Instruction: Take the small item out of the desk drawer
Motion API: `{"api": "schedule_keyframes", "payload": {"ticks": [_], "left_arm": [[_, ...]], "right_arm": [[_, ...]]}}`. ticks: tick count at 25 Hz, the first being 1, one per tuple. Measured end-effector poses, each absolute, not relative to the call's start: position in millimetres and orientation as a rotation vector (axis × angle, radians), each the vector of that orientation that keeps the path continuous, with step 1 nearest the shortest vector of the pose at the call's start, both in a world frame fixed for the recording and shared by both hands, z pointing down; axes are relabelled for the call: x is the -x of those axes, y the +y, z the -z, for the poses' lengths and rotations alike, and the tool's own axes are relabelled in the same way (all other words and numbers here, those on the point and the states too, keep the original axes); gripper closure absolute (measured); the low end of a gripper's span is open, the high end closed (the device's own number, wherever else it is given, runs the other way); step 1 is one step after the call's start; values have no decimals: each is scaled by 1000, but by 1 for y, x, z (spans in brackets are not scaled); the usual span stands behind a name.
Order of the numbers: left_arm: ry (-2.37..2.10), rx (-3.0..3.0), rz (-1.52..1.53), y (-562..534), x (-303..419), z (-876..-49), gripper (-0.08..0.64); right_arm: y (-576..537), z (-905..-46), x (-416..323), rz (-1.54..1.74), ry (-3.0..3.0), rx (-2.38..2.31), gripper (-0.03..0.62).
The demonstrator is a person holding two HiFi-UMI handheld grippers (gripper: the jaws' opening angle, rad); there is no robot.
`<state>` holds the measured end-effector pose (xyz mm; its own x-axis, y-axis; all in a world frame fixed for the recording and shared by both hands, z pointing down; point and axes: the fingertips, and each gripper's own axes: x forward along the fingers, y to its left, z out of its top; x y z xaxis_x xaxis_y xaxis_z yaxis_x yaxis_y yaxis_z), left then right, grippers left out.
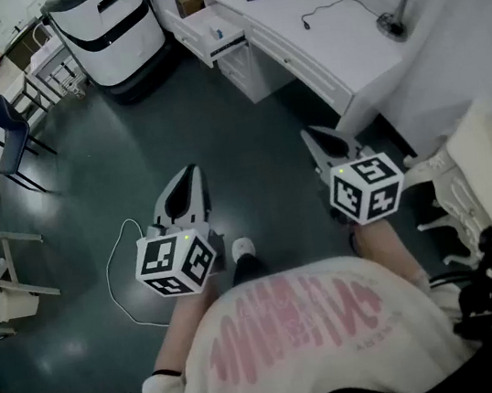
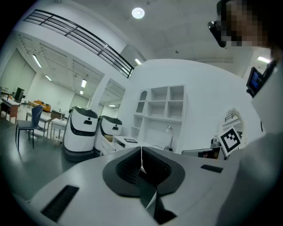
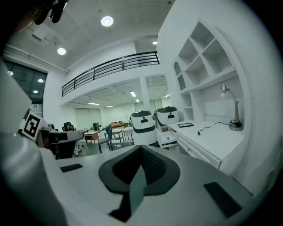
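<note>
Jaws together on left gripper (image 1: 190, 170), right gripper (image 1: 309, 135); drawer (image 1: 195, 40) open, perhaps holding item (image 1: 217, 32).

A: Clothing recorded?
B: A white T-shirt (image 1: 285, 324) with a pink print is worn.
A: Tools?
B: Left gripper (image 1: 188, 172) and right gripper (image 1: 308, 135) are shelled in pale grey, with black-lined jaws. Left marker cube (image 1: 176, 262) and right marker cube (image 1: 367, 187) are printed with black-and-white squares.
</note>
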<state>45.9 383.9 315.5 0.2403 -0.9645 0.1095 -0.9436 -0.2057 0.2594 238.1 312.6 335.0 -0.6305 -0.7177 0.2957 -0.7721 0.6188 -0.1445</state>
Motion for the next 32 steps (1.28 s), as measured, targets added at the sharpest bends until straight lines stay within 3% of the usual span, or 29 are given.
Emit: {"api": "schedule_keyframes", "payload": {"ticks": [11,20,32], "left_arm": [[-1768,-2255,193,349,-6,-309,528],[-1735,-2386,249,275,64,-268,529],[-1576,-2351,166,213,101,-324,532]], "right_arm": [[275,-323,-210,-361,-2645,-1280,575],[201,-283,-135,-344,-2759,-1332,575],[150,-352,-89,-493,-2595,-1305,575]]}}
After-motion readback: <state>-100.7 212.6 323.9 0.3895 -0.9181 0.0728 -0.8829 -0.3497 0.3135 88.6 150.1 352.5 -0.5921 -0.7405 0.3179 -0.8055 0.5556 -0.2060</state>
